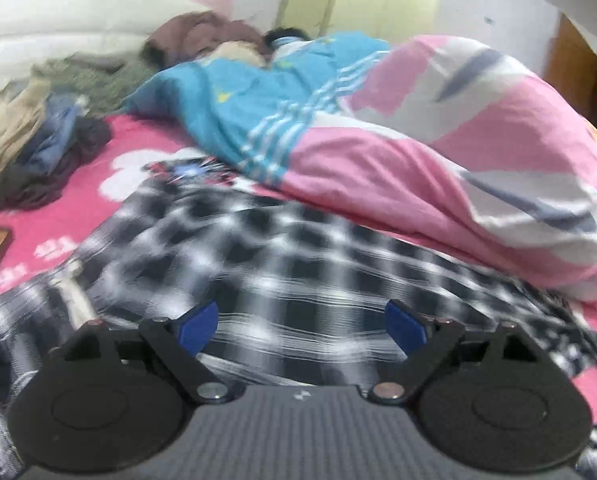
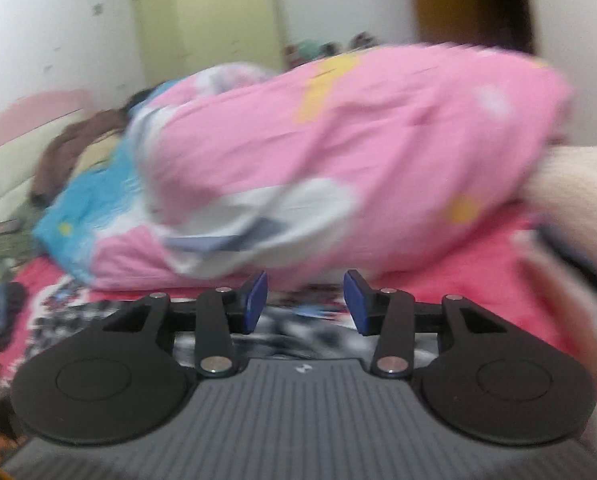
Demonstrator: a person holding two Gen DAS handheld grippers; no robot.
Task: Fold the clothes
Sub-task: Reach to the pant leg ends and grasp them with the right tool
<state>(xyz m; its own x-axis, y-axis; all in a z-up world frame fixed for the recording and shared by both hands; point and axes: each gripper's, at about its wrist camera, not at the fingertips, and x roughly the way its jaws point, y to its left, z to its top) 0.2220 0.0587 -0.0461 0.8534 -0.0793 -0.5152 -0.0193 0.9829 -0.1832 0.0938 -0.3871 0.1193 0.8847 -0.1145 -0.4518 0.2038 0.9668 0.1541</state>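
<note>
The pink bedsheet (image 1: 146, 148) spreads under everything, and I place the rest by the big pink quilt (image 1: 458, 152) bunched across it. Against the quilt's far end lies a blue garment with white stripes (image 1: 258, 104), and beyond that a brown heap (image 1: 202, 36) near the white headboard (image 1: 38, 40). Well off to the quilt's left sits a pile of beige, blue and dark clothes (image 1: 38, 148). Just in front of the quilt, nearest me, the black-and-white checked shirt (image 1: 290, 264) lies spread flat on the sheet. My left gripper (image 1: 301, 326) hangs over that shirt with its blue pads (image 1: 198, 326) spread wide, nothing between them. My right gripper (image 2: 305, 304) points at the quilt's near side, its jaws partly apart and empty; the view is badly blurred, with a strip of the checked shirt under the fingers.
</note>
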